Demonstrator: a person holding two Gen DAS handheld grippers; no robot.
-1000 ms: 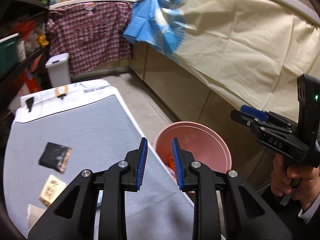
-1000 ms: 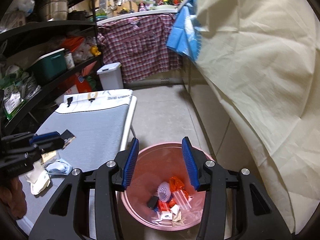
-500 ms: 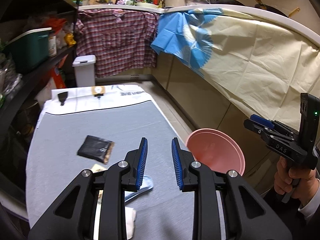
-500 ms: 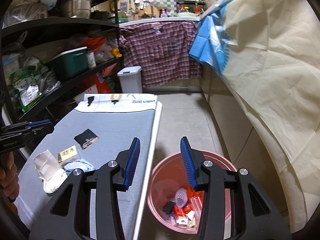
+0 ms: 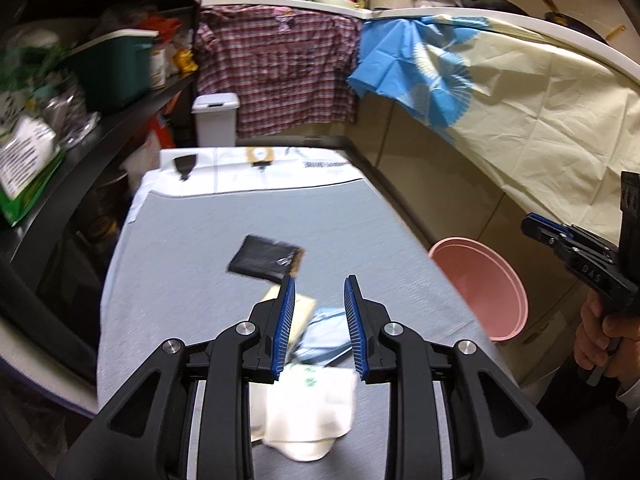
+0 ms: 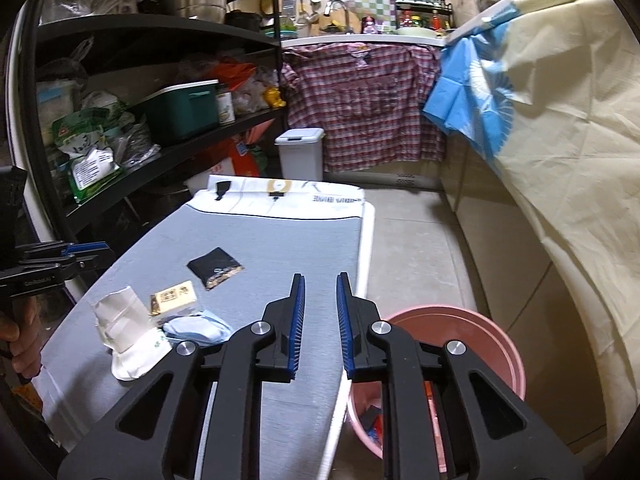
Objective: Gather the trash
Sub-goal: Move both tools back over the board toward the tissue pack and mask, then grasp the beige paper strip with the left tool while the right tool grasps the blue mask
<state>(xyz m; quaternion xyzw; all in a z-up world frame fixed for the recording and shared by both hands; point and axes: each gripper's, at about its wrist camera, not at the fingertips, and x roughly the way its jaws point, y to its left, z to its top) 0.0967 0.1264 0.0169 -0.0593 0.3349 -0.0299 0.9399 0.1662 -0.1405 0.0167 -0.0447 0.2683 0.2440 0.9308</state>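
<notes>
Trash lies on the grey board (image 5: 200, 240) (image 6: 280, 240): a black wrapper (image 5: 264, 258) (image 6: 214, 266), a tan packet (image 5: 302, 310) (image 6: 173, 298), a light blue crumpled piece (image 5: 326, 332) (image 6: 198, 328) and a white paper bag (image 5: 308, 412) (image 6: 124, 332). The pink bin (image 5: 480, 280) (image 6: 472, 336) stands on the floor to the right of the board, with trash inside. My left gripper (image 5: 320, 284) is open and empty, above the tan packet and blue piece. My right gripper (image 6: 319, 278) is open and empty, over the board's right edge by the bin.
Dark shelves (image 6: 160, 80) with a green box (image 6: 180, 110) and bags run along the left. A white lidded bin (image 6: 300, 152) and a plaid shirt (image 6: 360, 100) are at the far end. A cream sheet (image 6: 560, 160) covers the counter on the right.
My left gripper has swung left from over the pink bin to above the trash on the board. My right gripper has moved left from over the bin to the board's edge.
</notes>
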